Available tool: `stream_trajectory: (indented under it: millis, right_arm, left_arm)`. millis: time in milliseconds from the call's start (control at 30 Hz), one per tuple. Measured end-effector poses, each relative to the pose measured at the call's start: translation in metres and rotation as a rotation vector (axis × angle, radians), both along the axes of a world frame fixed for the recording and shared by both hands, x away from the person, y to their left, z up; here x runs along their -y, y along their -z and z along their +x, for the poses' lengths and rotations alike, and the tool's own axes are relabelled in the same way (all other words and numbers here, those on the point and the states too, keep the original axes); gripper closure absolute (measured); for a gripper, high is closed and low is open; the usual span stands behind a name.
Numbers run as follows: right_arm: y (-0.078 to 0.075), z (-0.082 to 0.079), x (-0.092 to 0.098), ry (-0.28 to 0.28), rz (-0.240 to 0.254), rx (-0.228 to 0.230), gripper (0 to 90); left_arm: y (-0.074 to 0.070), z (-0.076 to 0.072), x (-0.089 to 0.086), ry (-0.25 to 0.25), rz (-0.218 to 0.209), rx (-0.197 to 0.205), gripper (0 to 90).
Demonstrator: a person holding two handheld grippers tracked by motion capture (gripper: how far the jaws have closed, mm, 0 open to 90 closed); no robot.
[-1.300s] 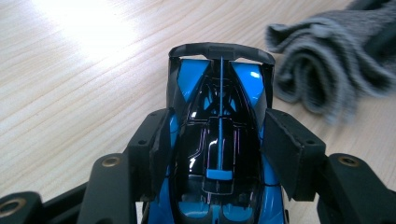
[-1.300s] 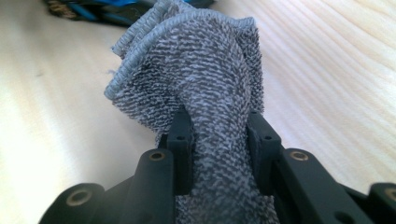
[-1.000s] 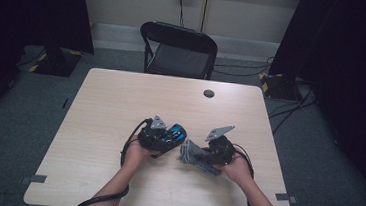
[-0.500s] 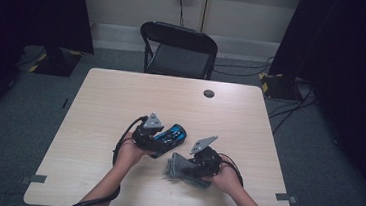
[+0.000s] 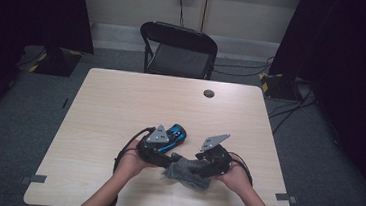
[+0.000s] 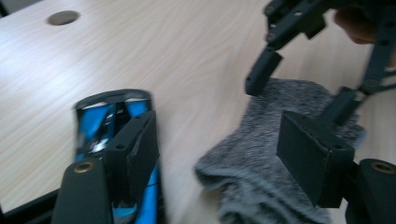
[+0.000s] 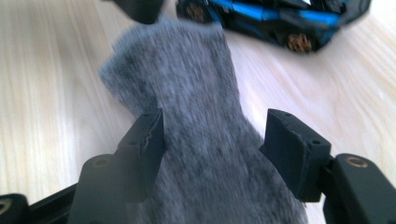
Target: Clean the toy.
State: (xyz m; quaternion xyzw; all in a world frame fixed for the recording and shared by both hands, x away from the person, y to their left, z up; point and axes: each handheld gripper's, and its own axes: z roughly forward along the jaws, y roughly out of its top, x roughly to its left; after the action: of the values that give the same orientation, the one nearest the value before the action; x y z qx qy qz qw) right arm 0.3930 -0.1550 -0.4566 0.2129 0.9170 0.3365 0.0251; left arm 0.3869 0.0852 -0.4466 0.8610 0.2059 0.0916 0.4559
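While both hands rested near the front edge of the table (image 5: 110, 106), we noted a grey sock (image 5: 187, 172) lying flat on the wood between the two grippers, with a blue-and-black toy car (image 5: 175, 134) just beyond it, beside the left gripper (image 5: 166, 154)

In the left gripper view, the left gripper (image 6: 224, 154) stood with its jaws wide apart and nothing pressed between them; one jaw lay over the toy car (image 6: 100, 119), the other over the edge of the sock (image 6: 254, 163). Its jaws had just eased slightly inward, no pad bearing on either thing that we could see

In the right gripper view, the right gripper (image 7: 215, 140) had its jaws spread to either side of the sock (image 7: 196, 93), which ran between them and on toward the toy car (image 7: 275, 21). These jaws had just been opening; the sock lay between them, and we saw a gap at the right pad, so we logged no grip

From the high view, the right gripper (image 5: 200, 164) sat on the sock, the two grippers close together. A folding chair (image 5: 178, 50) stood behind the table's far side
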Motion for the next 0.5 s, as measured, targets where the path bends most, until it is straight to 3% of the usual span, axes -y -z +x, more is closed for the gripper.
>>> stream_trajectory:
  millis: [200,333,400,500]
  right_arm:
    - [0.008,0.001,0.014,0.032,0.01,-0.025,38.0]
    - [0.008,0.004,0.016,0.042,0.003,-0.013,37.9]
    - [0.008,0.007,0.017,0.042,-0.006,-0.011,37.7]
    - [0.009,0.01,0.017,0.052,0.001,-0.015,37.4]
  left_arm:
    - [0.013,-0.004,0.017,0.071,0.068,-0.049,37.4]
    - [0.019,-0.007,0.018,0.087,0.111,-0.092,50.0]
    - [0.02,-0.008,0.016,0.09,0.121,-0.12,58.9]
    - [0.02,-0.011,0.012,0.092,0.127,-0.142,65.2]
